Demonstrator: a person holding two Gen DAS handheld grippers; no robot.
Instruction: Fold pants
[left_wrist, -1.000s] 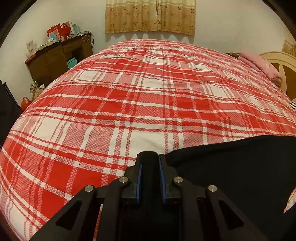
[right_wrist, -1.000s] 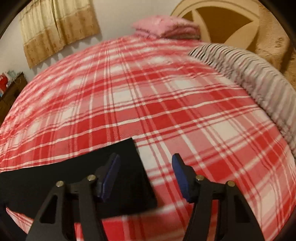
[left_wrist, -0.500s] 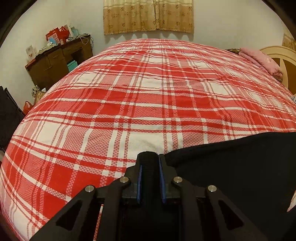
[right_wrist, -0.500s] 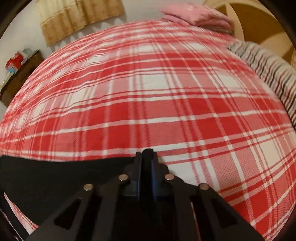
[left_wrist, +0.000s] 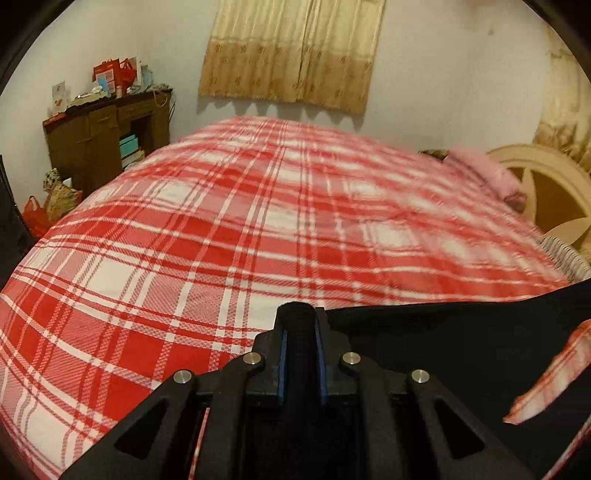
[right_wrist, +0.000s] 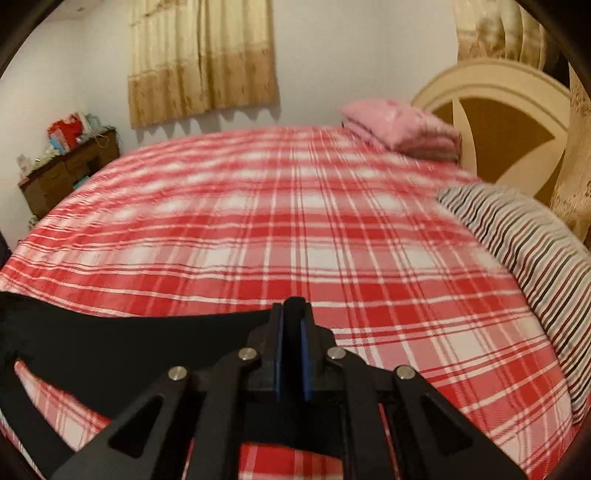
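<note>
The black pants (left_wrist: 443, 343) hang stretched between my two grippers above a red and white plaid bed (left_wrist: 258, 221). My left gripper (left_wrist: 300, 317) is shut on a bunched corner of the pants, and the cloth runs off to the right. In the right wrist view my right gripper (right_wrist: 293, 314) is shut on the other corner, and the pants (right_wrist: 129, 343) run off to the left. The plaid shows under the lifted cloth in both views.
A brown desk (left_wrist: 103, 140) with clutter stands at the far left by the wall. A pink folded blanket (right_wrist: 399, 129) and a striped pillow (right_wrist: 524, 251) lie near the cream headboard (right_wrist: 498, 122). A yellow curtain (left_wrist: 291, 51) hangs on the far wall.
My right gripper closed on the pants' corner. Both grippers then rose with the pants, lifting the cloth off the bed, so more of the room and wall is in view.
</note>
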